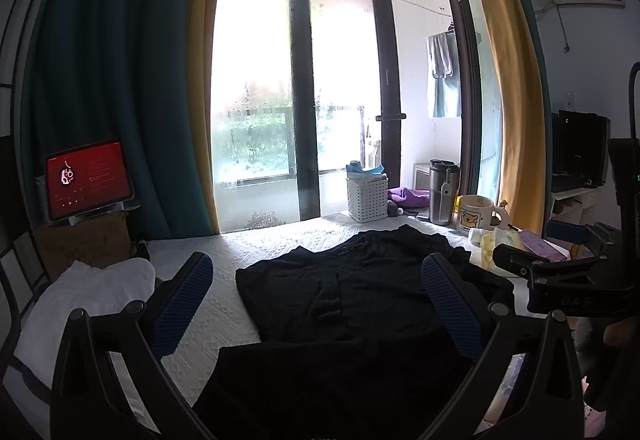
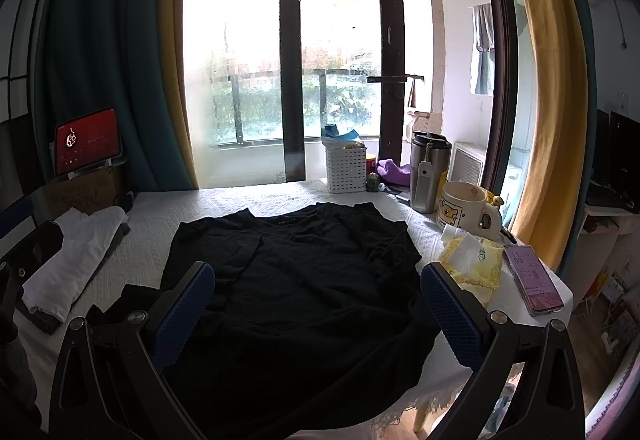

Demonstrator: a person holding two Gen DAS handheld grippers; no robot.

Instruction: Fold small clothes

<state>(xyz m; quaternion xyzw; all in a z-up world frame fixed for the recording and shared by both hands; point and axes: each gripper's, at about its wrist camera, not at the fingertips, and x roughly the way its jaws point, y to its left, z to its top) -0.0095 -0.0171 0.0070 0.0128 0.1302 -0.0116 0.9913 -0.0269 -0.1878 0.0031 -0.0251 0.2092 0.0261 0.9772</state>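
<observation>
A black T-shirt (image 1: 352,292) (image 2: 304,280) lies spread on the white quilted table (image 2: 224,204), collar toward the window, sleeves tucked in over its sides. My left gripper (image 1: 318,300) hangs open above the shirt's near half, blue pads wide apart, nothing between them. My right gripper (image 2: 318,304) is open too, over the shirt's near right part. In the left wrist view the right gripper's black body (image 1: 560,280) shows at the right edge. A folded white garment (image 1: 80,304) (image 2: 72,256) rests at the table's left.
Along the far edge stand a white basket (image 2: 346,168), a steel tumbler (image 2: 428,172) and a bear mug (image 2: 466,208). A tissue pack (image 2: 474,260) and phone (image 2: 530,278) lie at right. A red-screen tablet (image 2: 88,142) stands far left, before curtains and glass doors.
</observation>
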